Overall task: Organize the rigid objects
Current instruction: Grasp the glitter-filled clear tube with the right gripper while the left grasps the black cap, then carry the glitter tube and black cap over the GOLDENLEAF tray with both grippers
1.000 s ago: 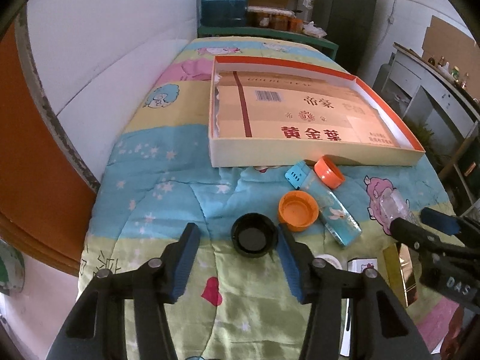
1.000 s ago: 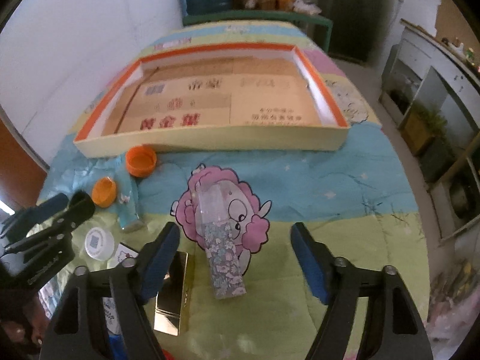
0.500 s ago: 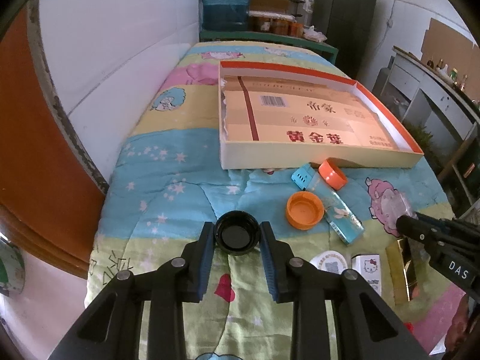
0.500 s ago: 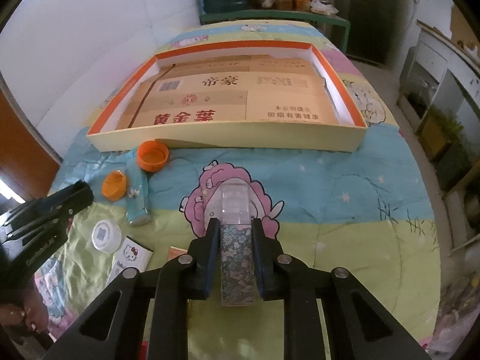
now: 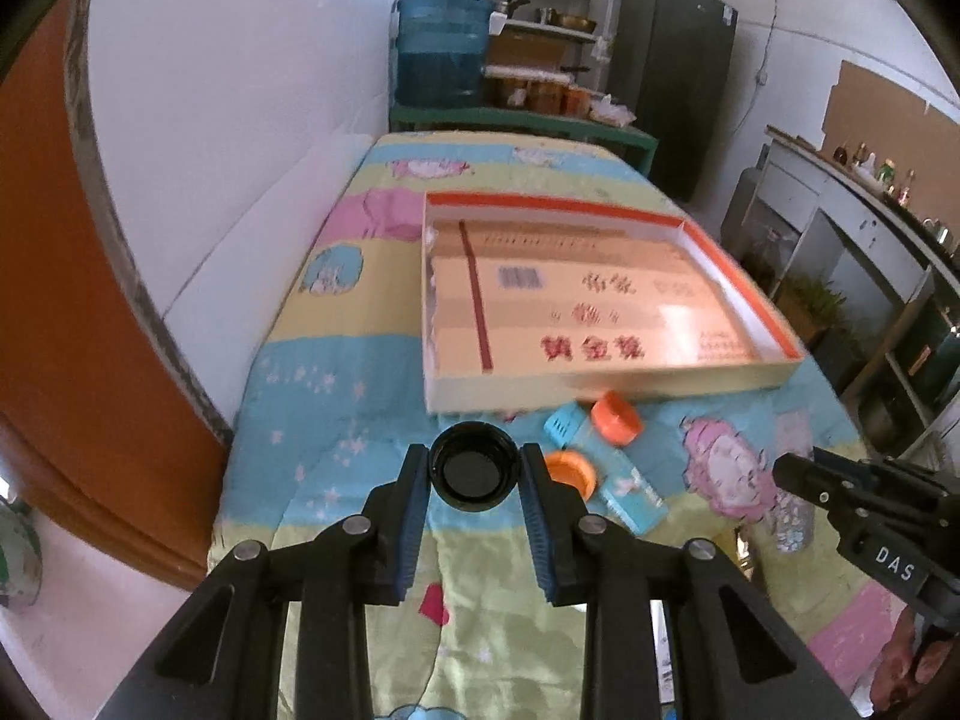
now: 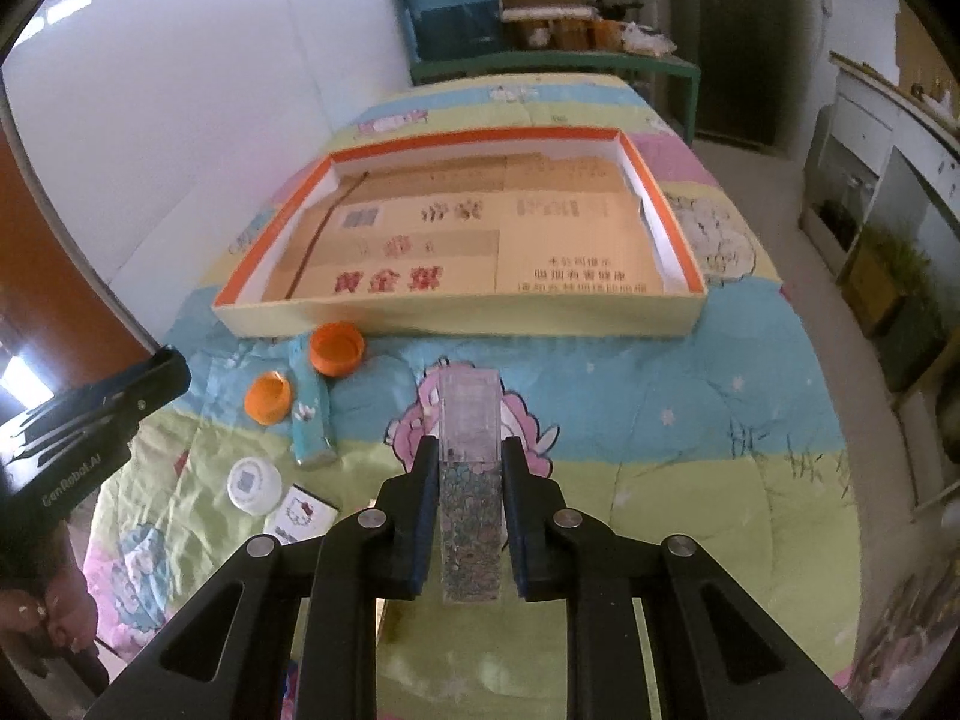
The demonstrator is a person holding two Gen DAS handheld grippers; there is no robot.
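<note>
**While both grippers hold a load, the tray waits empty**

Now that each gripper has something clamped, the step in hand looks like the carry: two pieces picked off the quilt, bound for the tray. The black cap point(image 5: 471, 467) sits pinched between the pads of the left gripper point(image 5: 474, 477), raised off the quilt point(image 5: 336, 420) with its hollow side up. The clear box point(image 6: 470, 456) with its speckled filling is squeezed lengthwise in the right gripper point(image 6: 468, 468), its far end jutting past the fingertips.

Beyond them lies the orange-rimmed tray point(image 6: 456, 315), nothing in it but its printed cardboard floor. Next, I judge, both loads must clear the tray's near wall and come down flat inside, apart from each other.

A second ago both pairs of fingers stood spread around these things, which lay on the quilt; since then they have closed and lifted. Left behind are two orange caps point(image 6: 336, 348), a blue tube point(image 6: 311, 414), a white lid point(image 6: 255, 485) and a small card point(image 6: 300, 513).
</note>
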